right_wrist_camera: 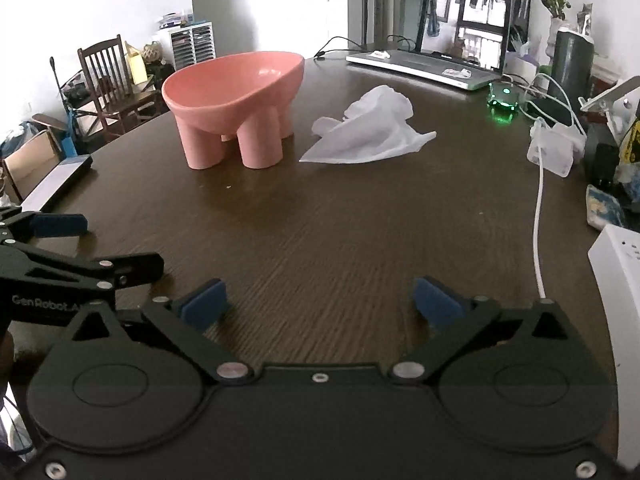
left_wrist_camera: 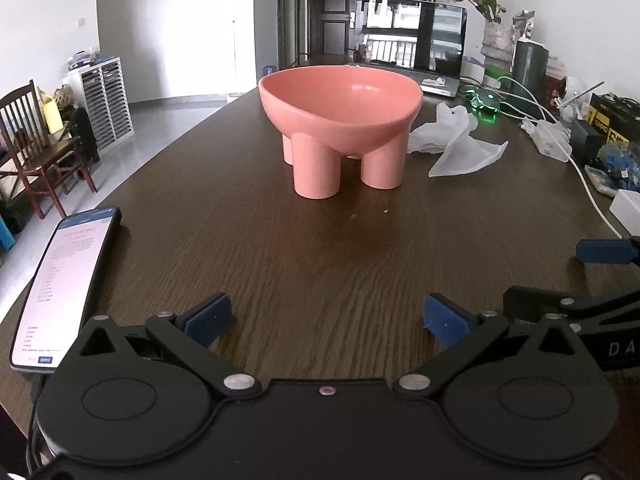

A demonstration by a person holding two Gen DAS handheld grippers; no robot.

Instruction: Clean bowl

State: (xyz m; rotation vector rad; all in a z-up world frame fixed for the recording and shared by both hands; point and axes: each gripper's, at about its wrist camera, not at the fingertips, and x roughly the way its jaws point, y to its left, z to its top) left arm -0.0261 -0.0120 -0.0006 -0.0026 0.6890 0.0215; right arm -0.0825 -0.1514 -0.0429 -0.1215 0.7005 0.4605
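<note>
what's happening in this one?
A person holds a two-finger gripper in each hand over a dark wooden table; the job is cleaning the bowl. Nothing is gripped: the left gripper and right gripper both hang open and empty near the table's front. The pink footed bowl stands upright further back, and a crumpled white cloth lies on the table beside it, apart from it. Wiping hasn't started.
</note>
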